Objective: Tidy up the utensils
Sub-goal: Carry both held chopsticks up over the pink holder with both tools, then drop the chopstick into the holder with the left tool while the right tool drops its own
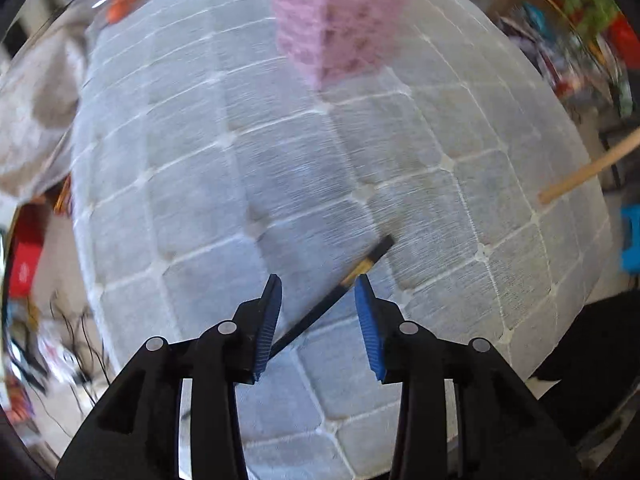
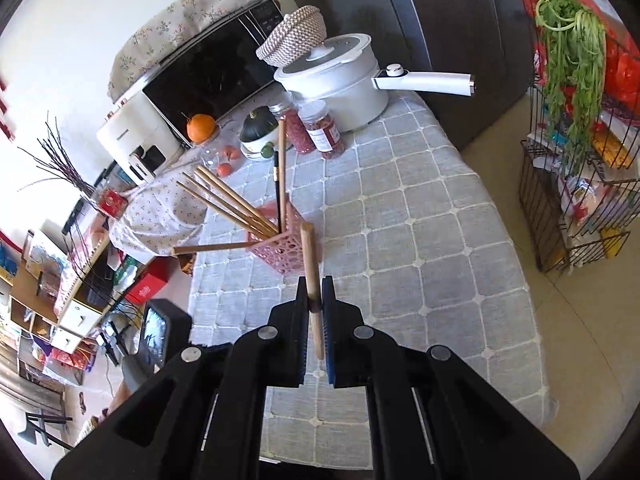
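Note:
My left gripper (image 1: 318, 280) is open just above the grey checked tablecloth (image 1: 248, 184); a black chopstick with a gold band (image 1: 352, 276) lies on the cloth between its jaws. The pink utensil basket (image 1: 336, 24) stands blurred ahead. My right gripper (image 2: 315, 284) is shut on a wooden chopstick (image 2: 310, 256), held upright just in front of the pink basket (image 2: 280, 252). The basket holds several wooden chopsticks (image 2: 228, 200) and one black one (image 2: 276, 176). The held wooden chopstick also shows at the right of the left wrist view (image 1: 588, 170).
At the table's far end stand a white pot (image 2: 340, 76), two spice jars (image 2: 320, 128), a bowl with a dark squash (image 2: 258, 128), an orange (image 2: 200, 128) and a microwave (image 2: 200, 76). A wire rack with greens (image 2: 576, 140) stands on the floor right of the table.

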Available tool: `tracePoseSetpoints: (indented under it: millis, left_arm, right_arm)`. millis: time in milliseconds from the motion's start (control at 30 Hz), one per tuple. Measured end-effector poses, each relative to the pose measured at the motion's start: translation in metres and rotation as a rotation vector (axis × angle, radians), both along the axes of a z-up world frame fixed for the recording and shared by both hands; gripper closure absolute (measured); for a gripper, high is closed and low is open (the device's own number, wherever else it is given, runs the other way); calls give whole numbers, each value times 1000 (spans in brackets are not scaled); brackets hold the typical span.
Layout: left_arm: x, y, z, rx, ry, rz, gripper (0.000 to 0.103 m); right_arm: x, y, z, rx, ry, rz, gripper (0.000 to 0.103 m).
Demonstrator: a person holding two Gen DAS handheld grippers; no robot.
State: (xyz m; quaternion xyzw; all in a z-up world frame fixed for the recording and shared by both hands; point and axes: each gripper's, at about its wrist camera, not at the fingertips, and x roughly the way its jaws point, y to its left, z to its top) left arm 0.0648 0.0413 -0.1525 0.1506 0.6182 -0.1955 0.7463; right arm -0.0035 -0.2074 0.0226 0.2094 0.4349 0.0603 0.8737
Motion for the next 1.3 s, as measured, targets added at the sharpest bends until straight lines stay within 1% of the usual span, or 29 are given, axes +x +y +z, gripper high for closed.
tracePoseSetpoints:
  millis: [67,167,200,233,267,300,333,367,400,433,500,600,633,700,733,767,833,900,933,1000,1033,1100,1233,1300]
  left_arm:
    - [0,-11,-4,49,-17,-36,65]
    - [-2,-23,-11,95,-32,-78,65]
    - [-3,-24,-13,106,-44,-85,63]
    - [-4,-25,-12,104,-59,-90,66]
    - [-5,-24,-12,89,-46,-87,70]
    - [-5,-22,-11,55,-21,-82,86]
    - [-6,-21,-9,55,-29,-76,91]
    - [-7,-19,-7,65,-42,-72,93]
    - [-8,-16,-3,49,-49,-62,97]
    - [-11,-12,6,6,-59,-50,97]
    - [-17,-6,27,-41,-117,-35,97]
    - [-32,-2,72,-131,-214,-13,97]
    - [-39,-1,95,-170,-268,-6,97]
    - [-46,0,127,-225,-345,6,97]
    - [-51,0,153,-264,-404,11,97]
    - [-51,-2,170,-293,-448,13,97]
    - [-46,-15,213,-362,-552,27,97]
    - [-45,-29,244,-415,-639,39,97]
    - [-42,-34,259,-424,-686,48,97]
    - [-25,-47,274,-435,-724,69,97]
    - [-15,-48,279,-443,-728,86,97]
    - [-2,-53,278,-448,-715,104,97]
    - [29,-52,264,-405,-677,139,97]
    - [42,-46,248,-386,-658,153,97]
  right_arm:
    - [0,-1,-2,-5,7,0,96]
    - [-1,-2,-7,0,20,-2,96]
    - [-1,-2,-9,2,25,-2,96]
    - [-1,-3,-10,4,29,-1,96]
    - [-1,-3,-11,4,34,0,96]
    - [-2,-3,-12,4,36,-2,96]
    - [-2,-4,-12,6,38,-3,96]
    - [-3,-5,-12,12,40,-6,96]
    - [-4,-7,-12,18,40,-9,96]
    - [-5,-9,-11,21,38,-11,96]
    - [-7,-10,-7,20,31,-12,96]
    - [-11,-12,3,12,11,-7,96]
    - [-12,-12,7,9,1,-3,96]
    - [-14,-12,22,-1,-30,6,96]
    - [-15,-13,27,-3,-40,7,96]
    - [-15,-14,35,-3,-55,8,96]
    - [-13,-17,52,-1,-87,9,96]
    - [-8,-20,66,-8,-115,2,96]
    - [-3,-22,74,-9,-131,-4,96]
    - [5,-26,86,-9,-156,-13,96]
    - [10,-28,93,-7,-170,-18,96]
    - [17,-31,101,-2,-186,-23,96]
    - [35,-33,112,-2,-204,-13,96]
    - [41,-31,113,-12,-211,-6,96]
